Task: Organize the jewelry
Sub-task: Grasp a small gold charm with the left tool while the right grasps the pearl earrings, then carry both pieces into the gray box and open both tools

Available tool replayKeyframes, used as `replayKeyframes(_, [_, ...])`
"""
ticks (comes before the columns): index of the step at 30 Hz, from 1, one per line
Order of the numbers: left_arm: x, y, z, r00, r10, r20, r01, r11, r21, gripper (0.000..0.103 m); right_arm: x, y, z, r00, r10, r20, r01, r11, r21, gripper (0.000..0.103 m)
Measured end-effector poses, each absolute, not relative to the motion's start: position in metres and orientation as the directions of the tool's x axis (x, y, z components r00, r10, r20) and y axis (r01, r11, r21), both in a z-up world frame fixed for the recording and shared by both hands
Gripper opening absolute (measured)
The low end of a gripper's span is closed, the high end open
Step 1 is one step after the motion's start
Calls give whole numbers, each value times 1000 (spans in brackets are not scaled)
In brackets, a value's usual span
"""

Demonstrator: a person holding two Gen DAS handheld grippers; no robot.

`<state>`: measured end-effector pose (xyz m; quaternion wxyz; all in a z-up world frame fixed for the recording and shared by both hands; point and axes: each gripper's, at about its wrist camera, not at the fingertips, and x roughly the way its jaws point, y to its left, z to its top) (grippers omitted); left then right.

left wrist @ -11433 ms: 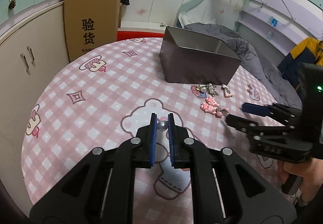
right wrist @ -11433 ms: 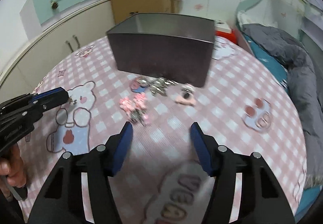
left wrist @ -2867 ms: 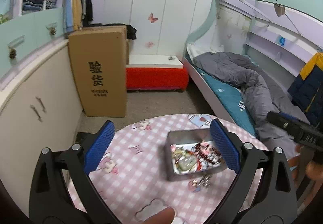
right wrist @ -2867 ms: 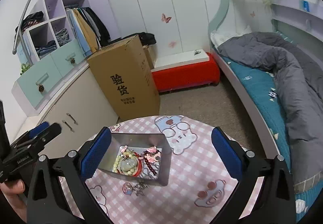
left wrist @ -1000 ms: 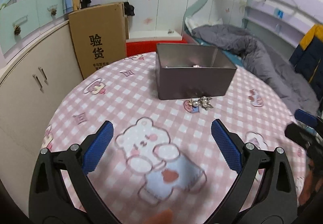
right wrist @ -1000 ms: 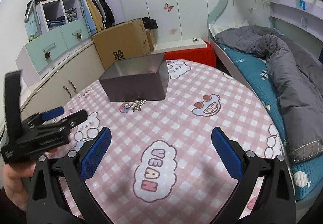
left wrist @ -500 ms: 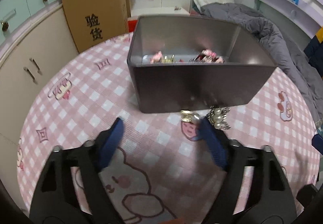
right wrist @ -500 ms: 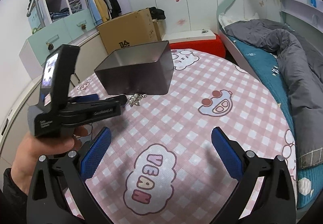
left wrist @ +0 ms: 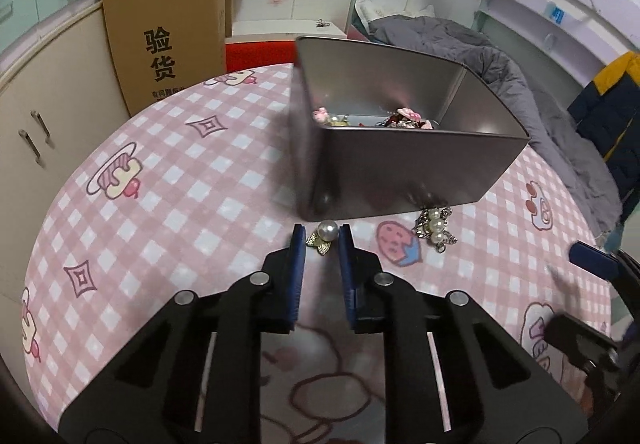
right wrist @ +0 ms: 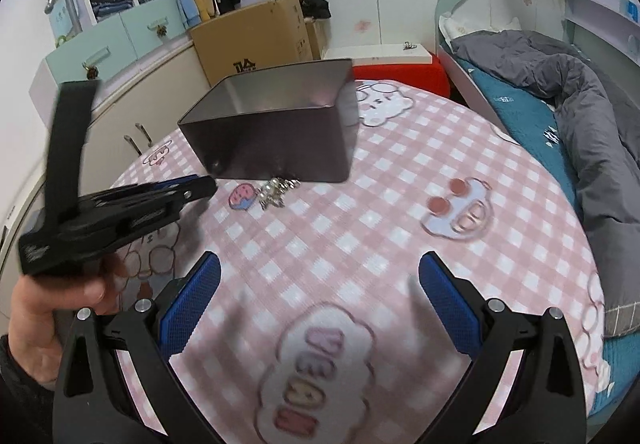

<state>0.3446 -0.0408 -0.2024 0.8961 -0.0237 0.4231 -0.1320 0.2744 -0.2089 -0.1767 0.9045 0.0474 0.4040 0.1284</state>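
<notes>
A grey metal tin (left wrist: 404, 172) stands on the pink checked table and holds several pieces of jewelry (left wrist: 376, 120). My left gripper (left wrist: 322, 235) has its blue pads narrowed around a pearl earring with a gold leaf (left wrist: 326, 234), right at the tin's near corner. A cluster of pearl and silver pieces (left wrist: 434, 230) lies beside it by the tin wall, also in the right wrist view (right wrist: 276, 190). My right gripper (right wrist: 318, 280) is wide open and empty, above the table. The left gripper (right wrist: 200, 184) and tin (right wrist: 272, 140) show there too.
The round table (right wrist: 400, 204) has a cartoon print cloth. A cardboard box (left wrist: 168, 44) and cream cabinets (left wrist: 52, 92) stand behind on the left. A bed with a grey duvet (right wrist: 580, 92) is on the right. A red bench (left wrist: 256, 52) is beyond the table.
My left gripper came down to the tin's near corner and narrowed from wide open to around the pearl earring. The right gripper stayed open and shifted slightly.
</notes>
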Motion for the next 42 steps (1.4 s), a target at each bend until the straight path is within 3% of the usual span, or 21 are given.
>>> replayKeyframes(6, [343, -18, -202, 614, -358, -703, 215, 934, -287, 16, 316, -171, -185, 609, 253, -752, -211, 965, 155, 95])
replayKeyframes(7, [341, -15, -201, 619, -381, -686, 223, 924, -311, 16, 324, -164, -188, 601, 244, -762, -211, 967, 143, 91])
replayKeyframes(12, [337, -6, -201, 628, -415, -658, 224, 906, -358, 16, 337, -144, -197, 615, 124, -779, -175, 984, 18, 43])
replayKeyframes(13, [337, -5, -201, 628, -417, -657, 225, 906, -359, 16, 336, -144, -197, 617, 130, -776, -183, 983, 19, 24])
replayKeyframes(14, [336, -5, -201, 629, -417, -656, 228, 906, -358, 16, 335, -143, -196, 619, 133, -774, -189, 982, 17, 13])
replayKeyframes(16, [332, -6, -200, 634, -413, -653, 232, 908, -349, 16, 330, -146, -196, 616, 152, -773, -202, 979, 32, 8])
replayKeyframes(34, [280, 13, -183, 688, -314, -655, 228, 950, -215, 14, 253, -180, -148, 656, 310, -688, -284, 946, 155, 8])
replayKeyframes(35, [285, 7, -183, 679, -306, -667, 240, 952, -192, 19, 253, -177, -148, 655, 310, -689, -285, 946, 155, 8])
replayKeyframes(38, [295, -6, -184, 681, -276, -678, 258, 957, -130, 91, 252, -179, -154, 643, 311, -699, -280, 946, 163, 8])
replayKeyframes(42, [320, -25, -191, 668, -239, -705, 263, 962, -77, 92, 251, -182, -163, 627, 318, -711, -279, 944, 176, 8])
